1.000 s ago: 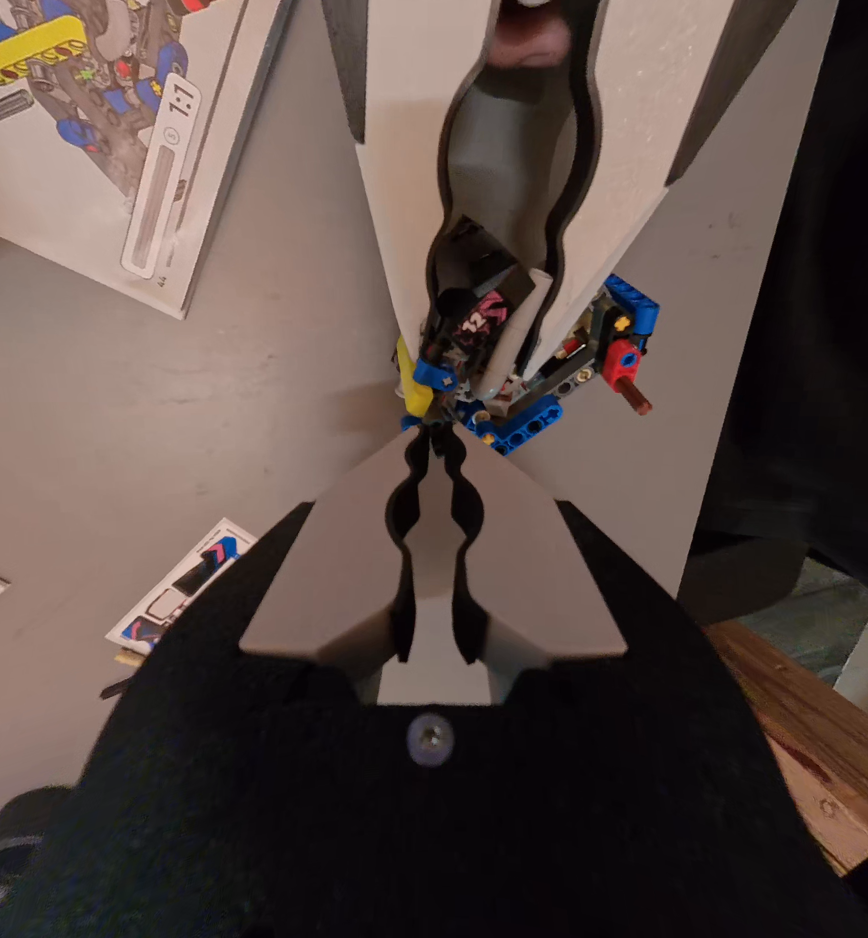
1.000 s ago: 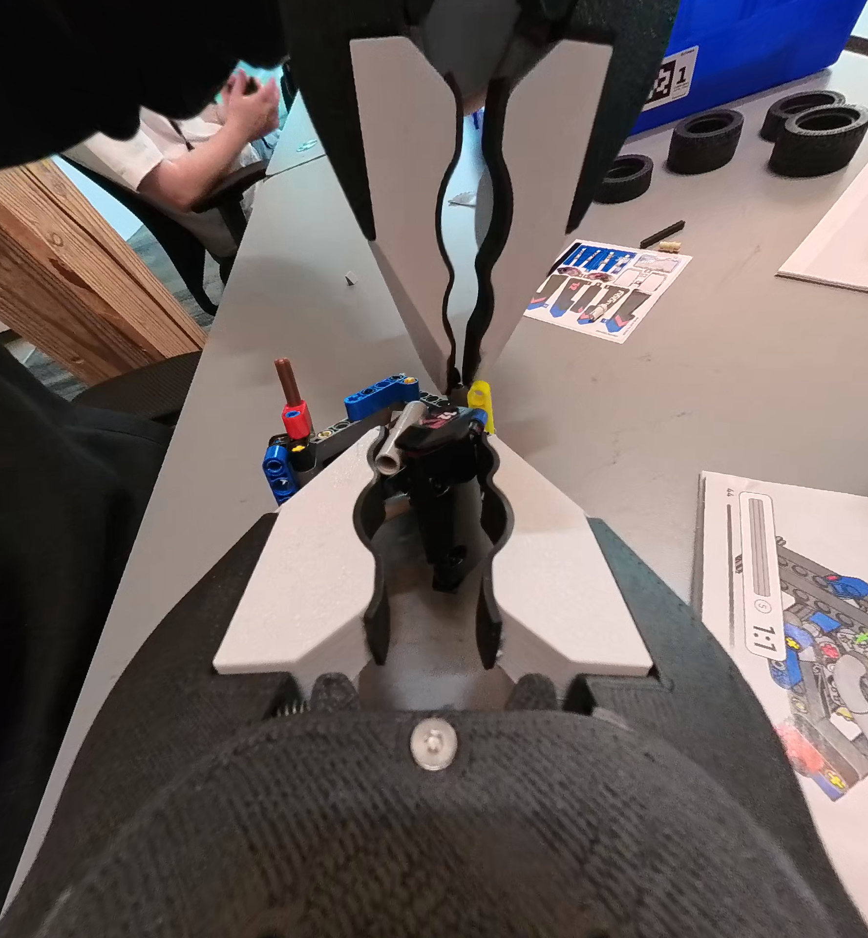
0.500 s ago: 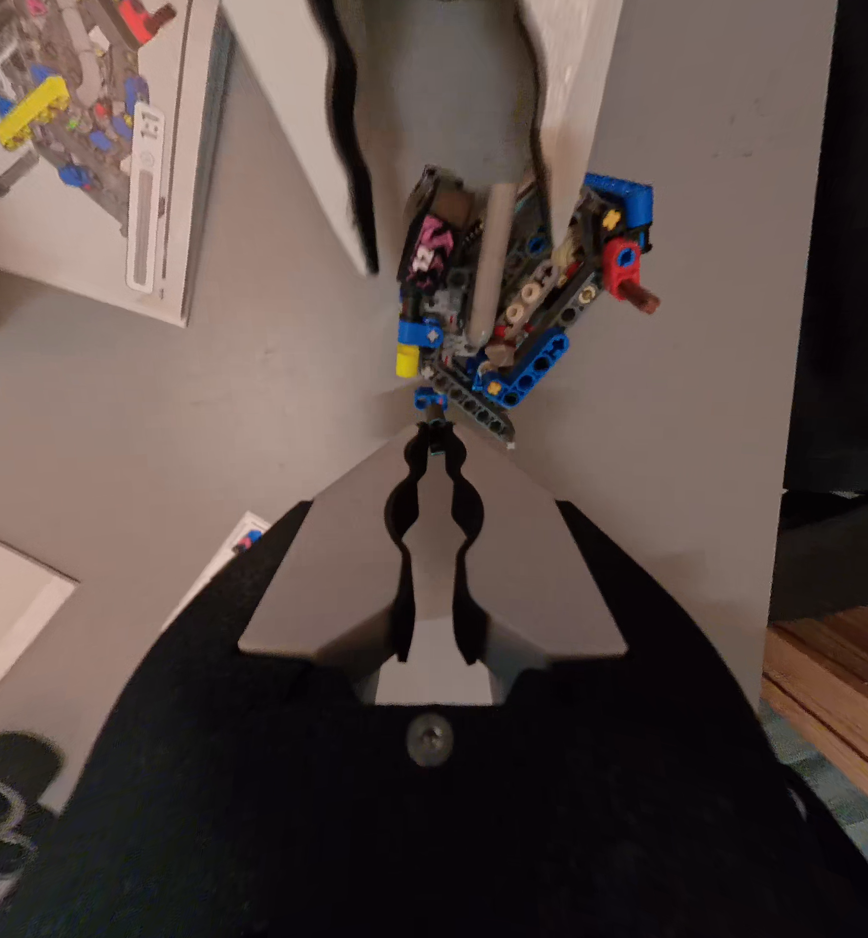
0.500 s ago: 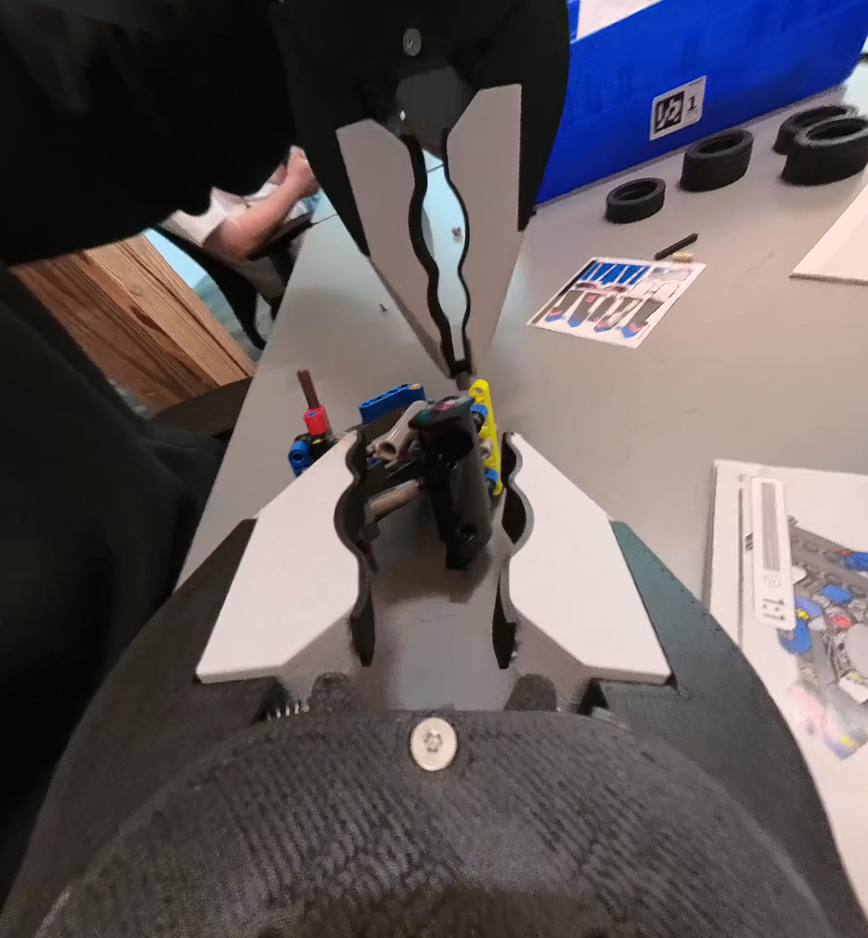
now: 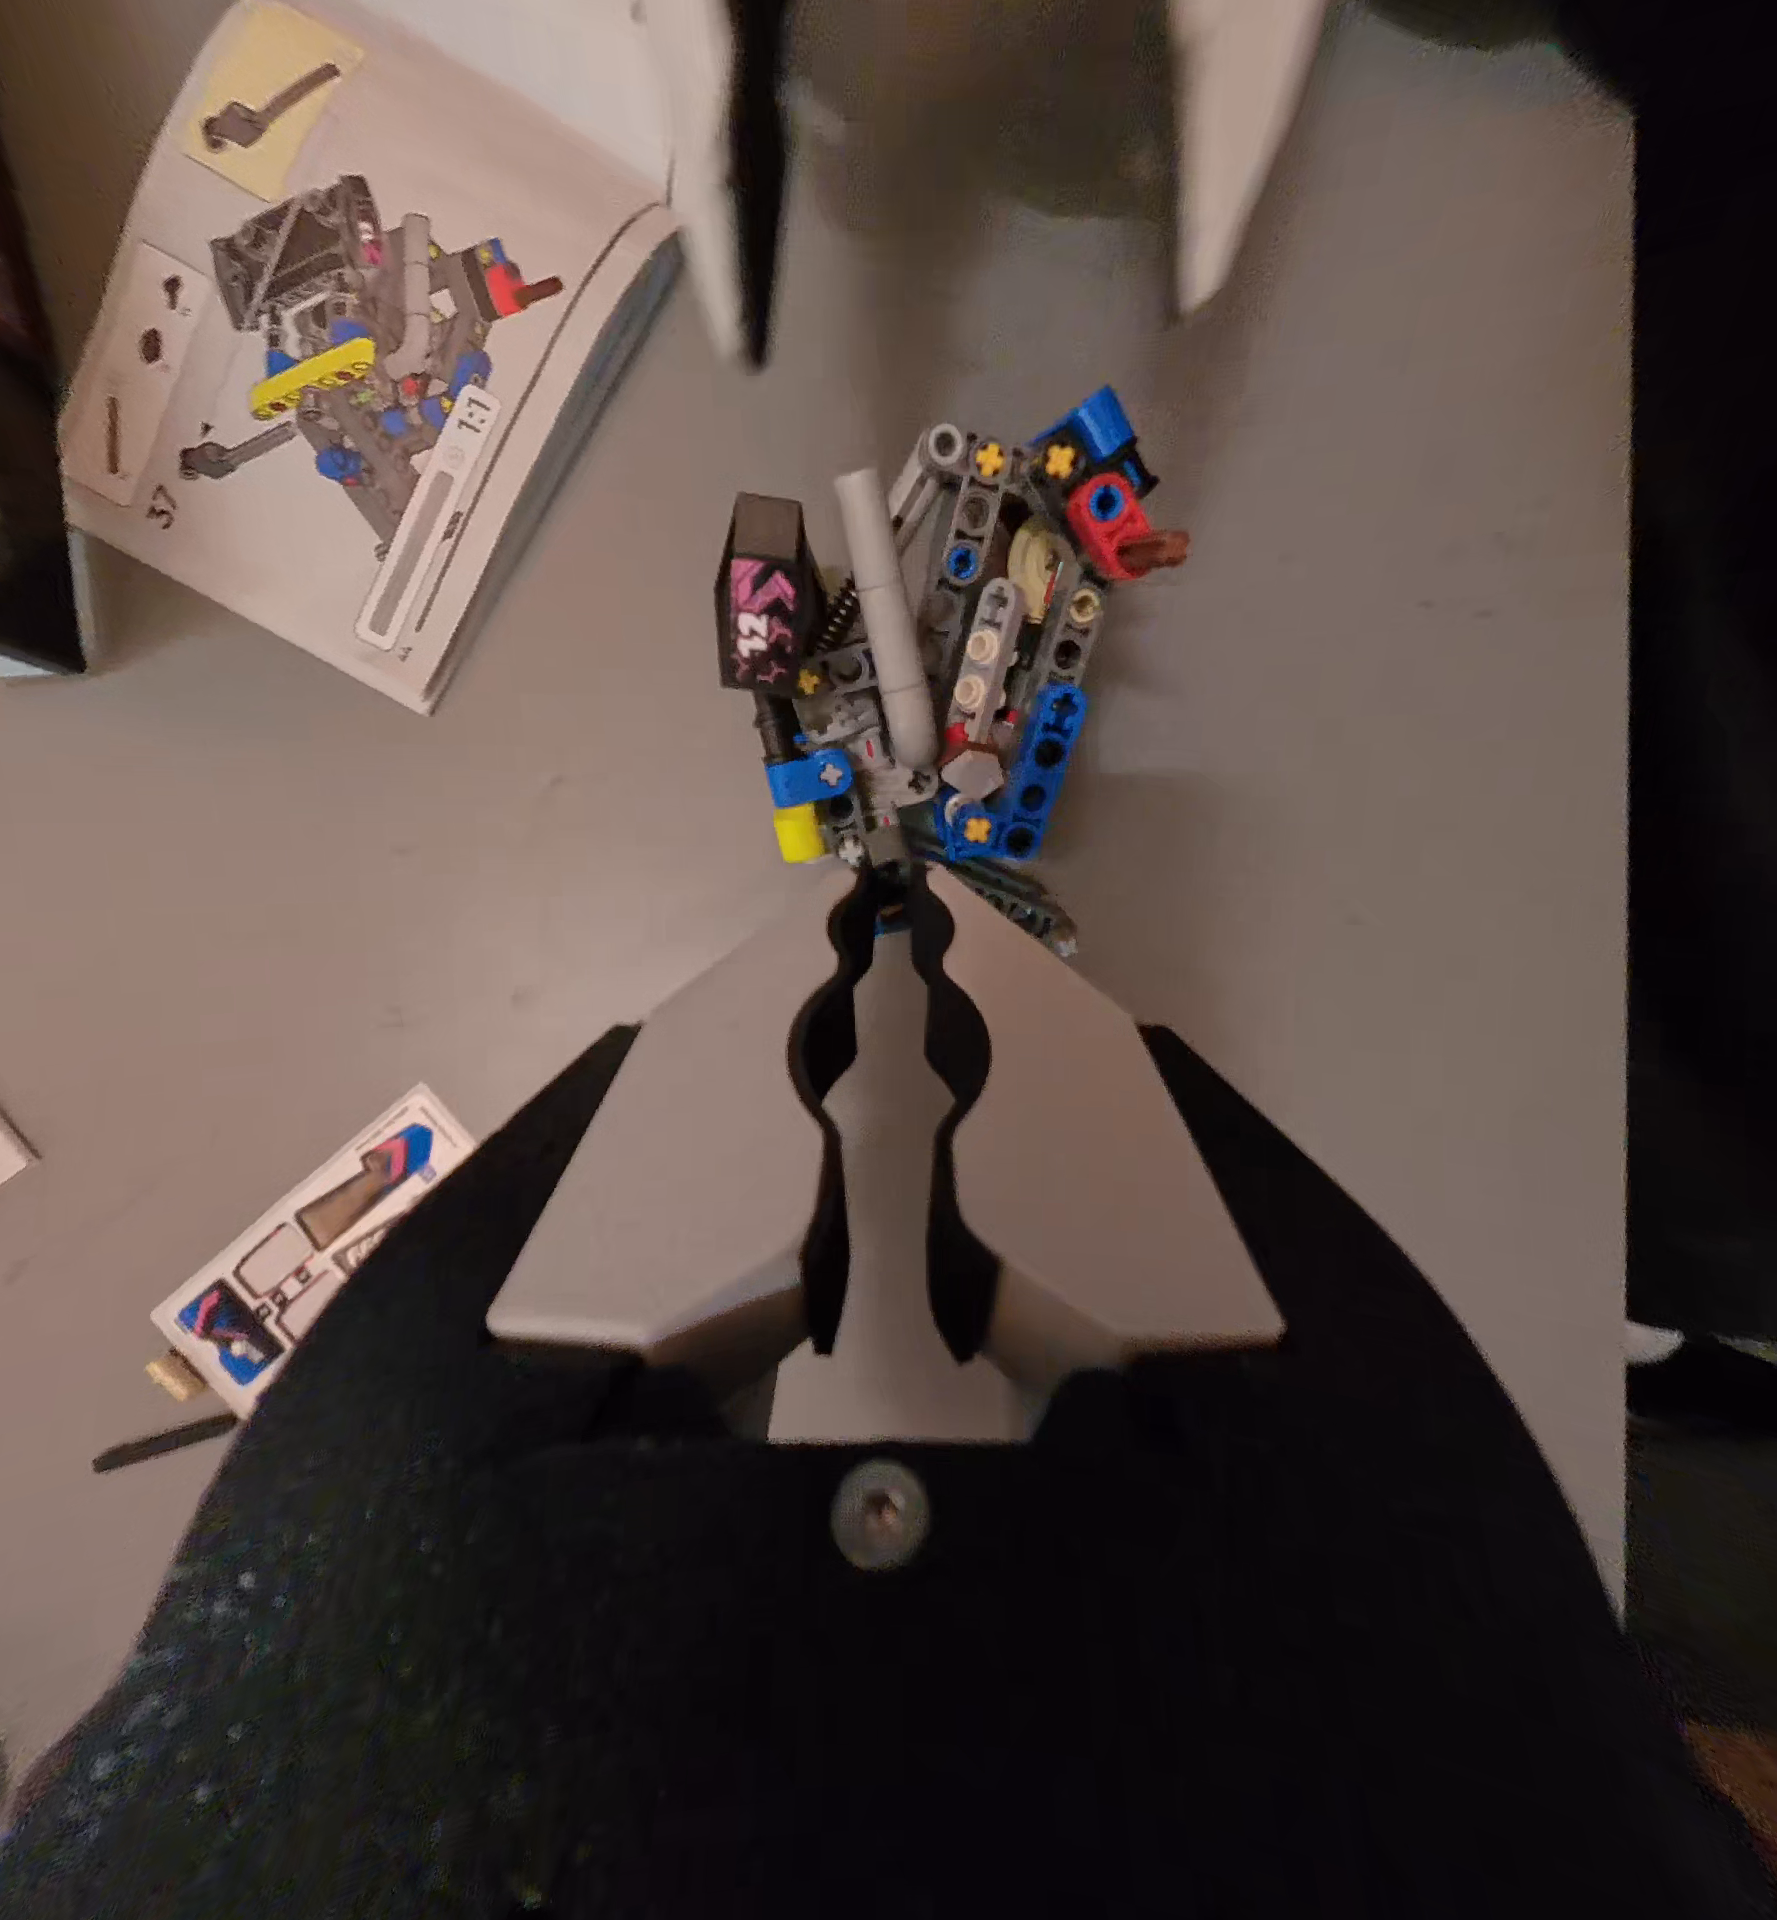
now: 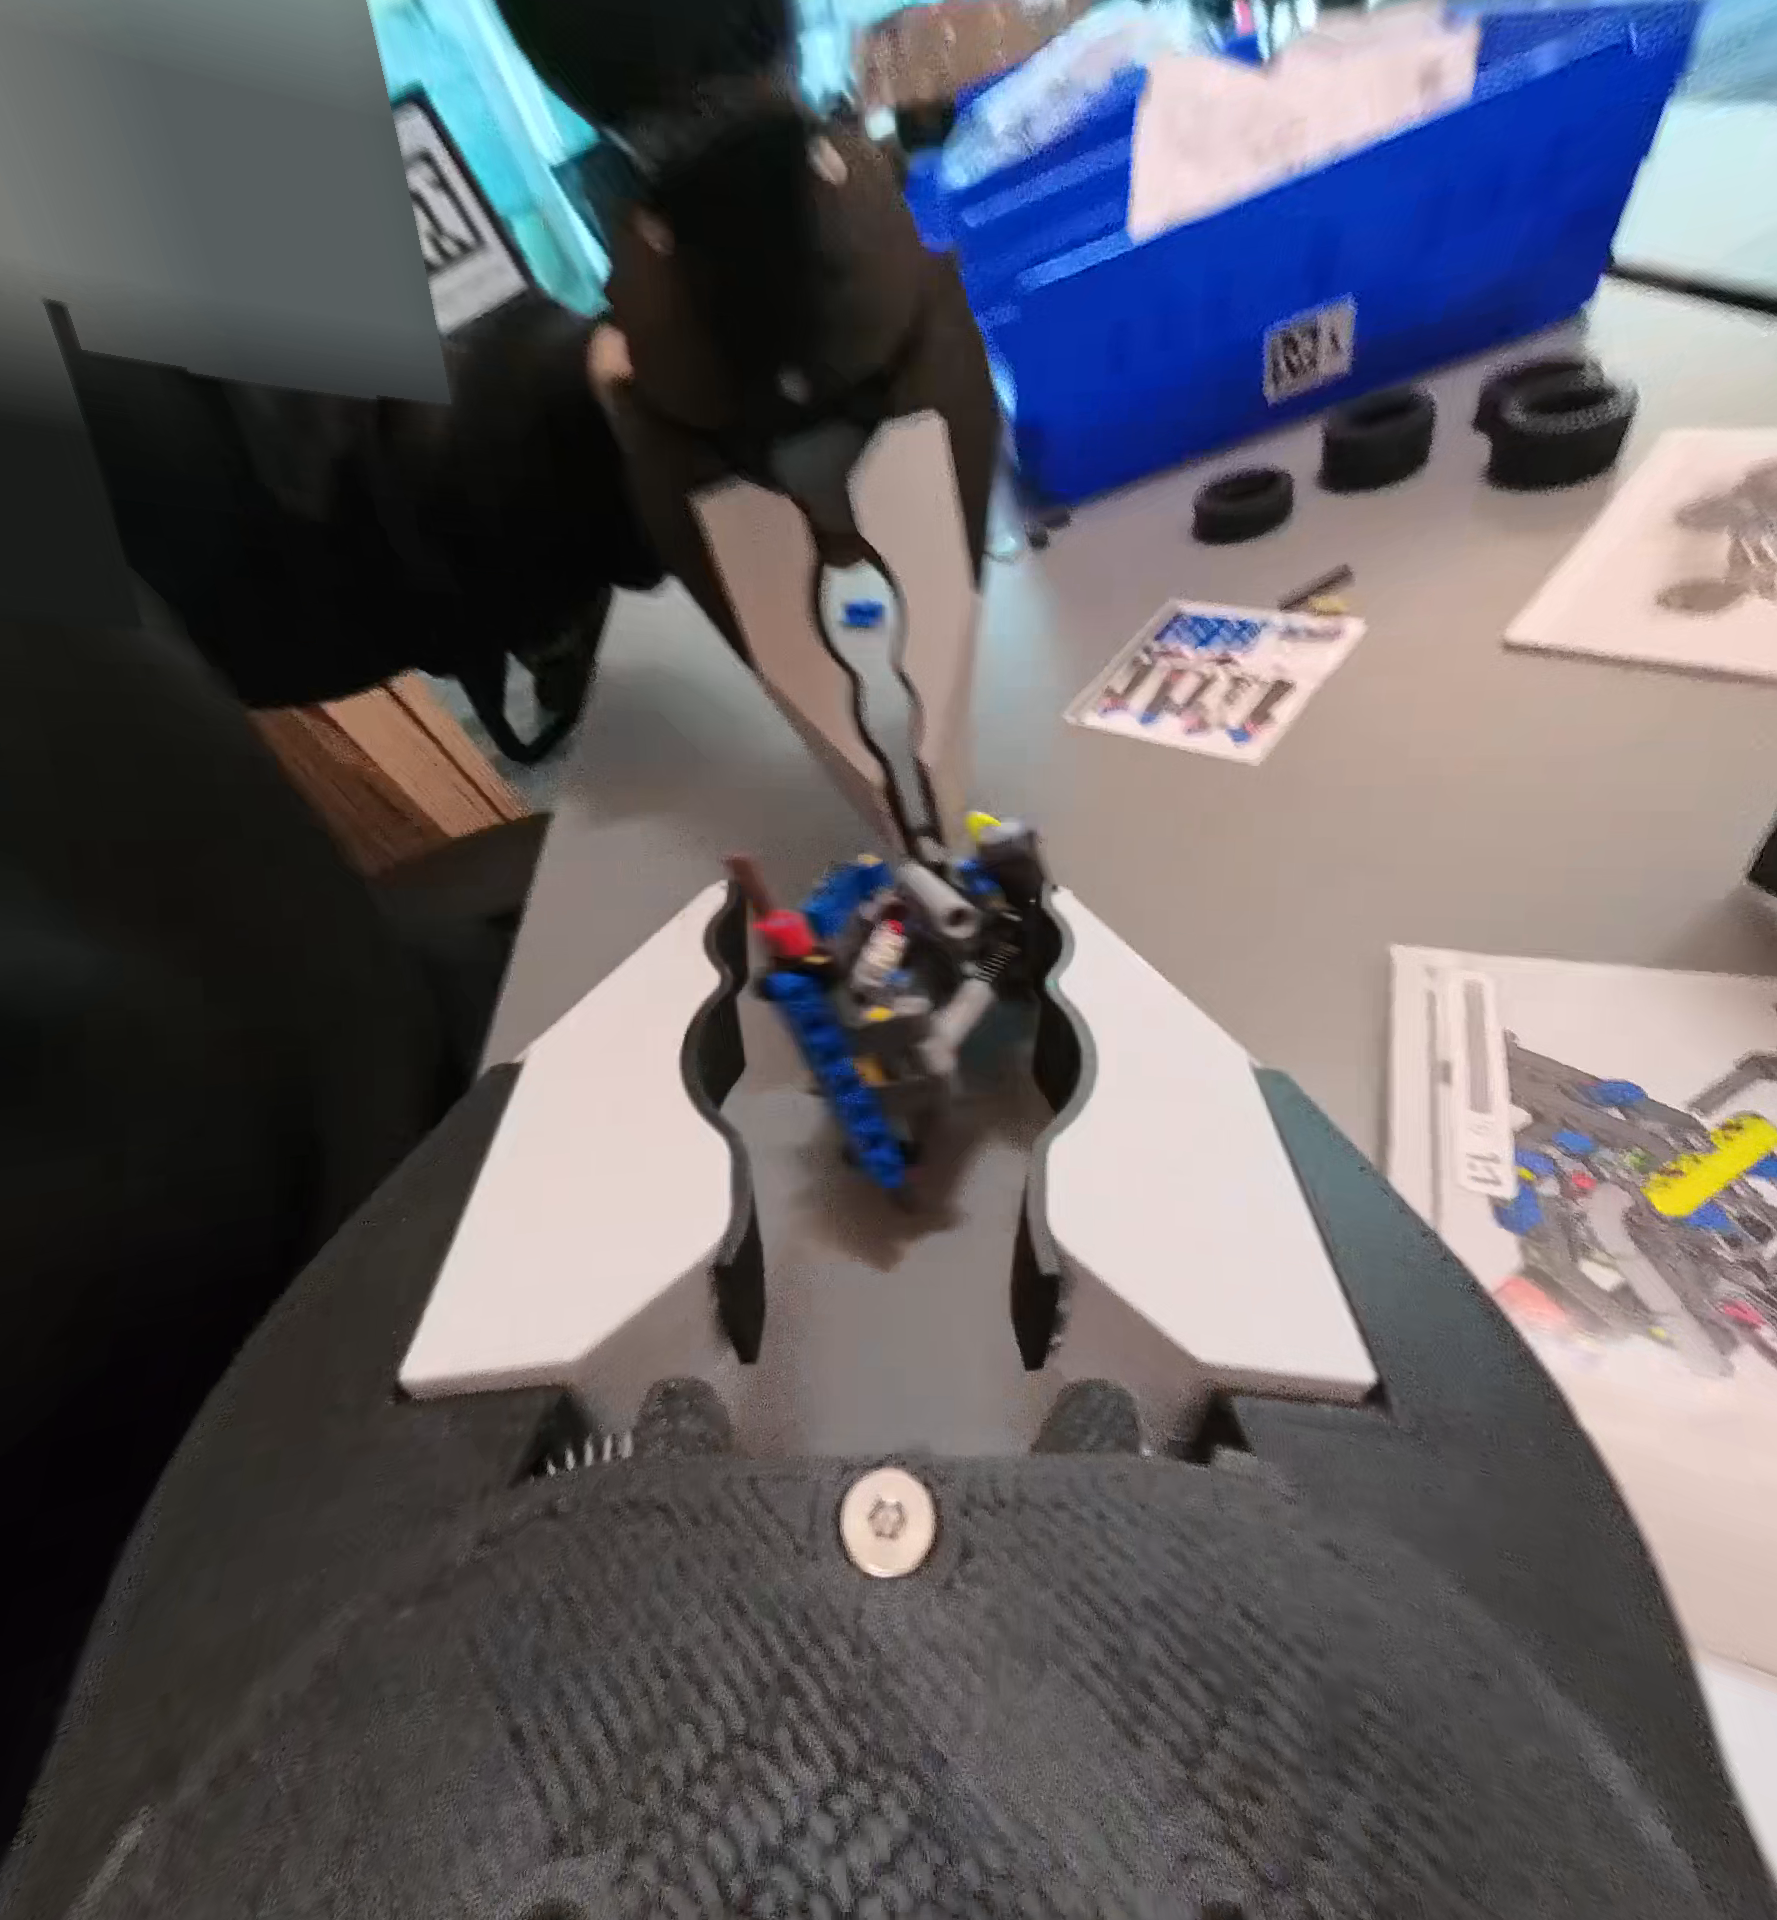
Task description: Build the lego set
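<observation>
A small brick model (image 5: 925, 644) of grey, blue, black, red and yellow parts hangs just over the grey table (image 5: 240, 883). My left gripper (image 5: 889, 899) is shut on a thin part at the model's near end. The right wrist view shows it (image 6: 915, 821) pinching the model's far end (image 6: 884, 997). My right gripper (image 6: 889, 896) is open. In its own blurred view the model shows between its fingers. In the left wrist view the right gripper (image 5: 967, 322) stands beyond the model, and its fingers (image 5: 728, 208) are clear of it.
An open instruction booklet (image 5: 364, 416) lies left of the model and also shows in the right wrist view (image 6: 1611, 1195). A sticker sheet (image 5: 302, 1257), a black pin (image 5: 162, 1444), black tyres (image 6: 1383, 436) and a blue bin (image 6: 1279, 239) are on the table. The table edge (image 5: 1627, 935) runs close on the right. My right fingertips sit around 8 cm from my left ones.
My right gripper opened, let go of the model's black part and drew back. My left gripper stayed shut on the model and turned it over the table.
</observation>
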A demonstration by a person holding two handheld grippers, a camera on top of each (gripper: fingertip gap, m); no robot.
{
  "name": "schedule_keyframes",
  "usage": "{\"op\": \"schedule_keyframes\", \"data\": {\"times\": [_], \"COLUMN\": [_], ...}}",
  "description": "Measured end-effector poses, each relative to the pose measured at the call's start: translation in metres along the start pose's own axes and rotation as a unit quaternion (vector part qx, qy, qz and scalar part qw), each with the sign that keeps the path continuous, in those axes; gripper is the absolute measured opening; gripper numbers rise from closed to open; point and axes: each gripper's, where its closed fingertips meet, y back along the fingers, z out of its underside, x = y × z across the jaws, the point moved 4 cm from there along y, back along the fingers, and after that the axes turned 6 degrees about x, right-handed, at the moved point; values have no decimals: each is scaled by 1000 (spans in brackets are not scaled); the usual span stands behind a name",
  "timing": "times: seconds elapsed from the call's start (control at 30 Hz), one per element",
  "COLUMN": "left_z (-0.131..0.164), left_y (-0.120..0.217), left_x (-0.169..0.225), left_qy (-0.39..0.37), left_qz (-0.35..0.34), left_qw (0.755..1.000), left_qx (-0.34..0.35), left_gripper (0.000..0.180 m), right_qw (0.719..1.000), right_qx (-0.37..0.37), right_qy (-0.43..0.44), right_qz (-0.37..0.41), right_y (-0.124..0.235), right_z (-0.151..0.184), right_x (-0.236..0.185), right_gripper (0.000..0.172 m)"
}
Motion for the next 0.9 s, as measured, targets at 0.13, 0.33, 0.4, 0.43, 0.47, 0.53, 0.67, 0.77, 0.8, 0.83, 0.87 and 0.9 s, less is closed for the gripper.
{"op": "schedule_keyframes", "data": {"times": [0.13, 0.33, 0.4, 0.43, 0.47, 0.53, 0.67, 0.77, 0.8, 0.83, 0.87, 0.9], "left_z": [3, 3, 3, 4, 3, 1, -6, -9, -9, -8, -7, -5], "left_y": [0, -5, -5, -6, -7, -10, -16, -17, -17, -17, -15, -12], "left_x": [9, 16, 17, 17, 19, 23, 28, 30, 30, 31, 32, 32], "left_qy": [-4, -3, -5, -12, -14, -11, -35, -47, -46, -44, -41, -38], "left_qz": [-39, -60, -63, -62, -58, -43, -41, -56, -59, -59, -61, -67], "left_qw": [999, 995, 994, 993, 993, 992, 990, 990, 989, 988, 987, 986], "left_qx": [27, 80, 93, 99, 107, 121, 128, 124, 129, 133, 140, 151], "left_gripper": [3, 3, 3, 3, 3, 3, 3, 3, 3, 3, 3, 3], "right_qw": [988, 983, 977, 971, 966, 960, 957, 947, 946, 947, 951, 956], "right_qx": [-63, -105, -132, -147, -161, -182, -206, -237, -248, -254, -248, -227], "right_qy": [126, 145, 166, 188, 204, 209, 172, 190, 182, 170, 163, 166], "right_qz": [58, 44, 29, 12, -1, -42, -108, -106, -99, -96, -89, -78], "right_y": [-5, -20, -22, -22, -21, -16, -7, -5, -1, 5, 11, 16], "right_z": [17, 31, 35, 36, 37, 37, 36, 35, 34, 32, 27, 18], "right_x": [-20, -14, -16, -19, -20, -21, -15, -16, -18, -21, -24, -23], "right_gripper": [69, 29, 19, 18, 18, 17, 16, 18, 21, 25, 29, 28]}}
